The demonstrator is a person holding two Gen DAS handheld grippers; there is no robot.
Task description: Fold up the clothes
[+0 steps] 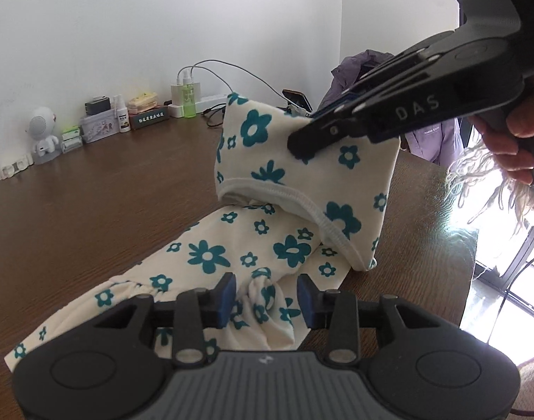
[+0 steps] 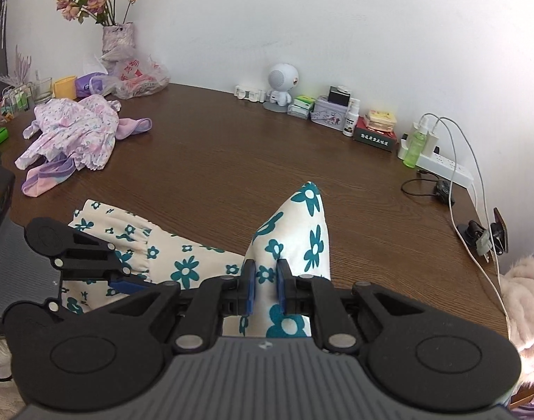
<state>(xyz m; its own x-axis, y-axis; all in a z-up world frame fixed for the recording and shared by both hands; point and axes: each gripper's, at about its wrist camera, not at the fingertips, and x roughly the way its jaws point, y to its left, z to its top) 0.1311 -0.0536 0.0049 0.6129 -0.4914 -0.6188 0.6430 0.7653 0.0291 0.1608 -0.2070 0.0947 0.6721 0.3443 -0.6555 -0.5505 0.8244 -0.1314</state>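
A cream garment with teal flowers (image 1: pixel 211 255) lies on the brown table (image 1: pixel 92 210). Its far end (image 1: pixel 267 133) is lifted and folded back toward me. My right gripper (image 1: pixel 298 147) comes in from the upper right and is shut on that raised end. In the right wrist view the cloth (image 2: pixel 301 224) stands up between the blue pads of the right gripper (image 2: pixel 265 287). My left gripper (image 1: pixel 267 301) is low over the gathered waistband (image 1: pixel 263 288); its fingers are apart, one on each side of the bunch. The left gripper (image 2: pixel 127 285) also shows at the left edge.
A pile of purple clothes (image 2: pixel 74 133) lies at the far left. Small boxes, bottles, a white figurine (image 2: pixel 280 84) and a power strip (image 2: pixel 445 168) with cables line the wall. A vase of flowers (image 2: pixel 118 38) stands in the corner. The table edge (image 1: pixel 466 262) is close on the right.
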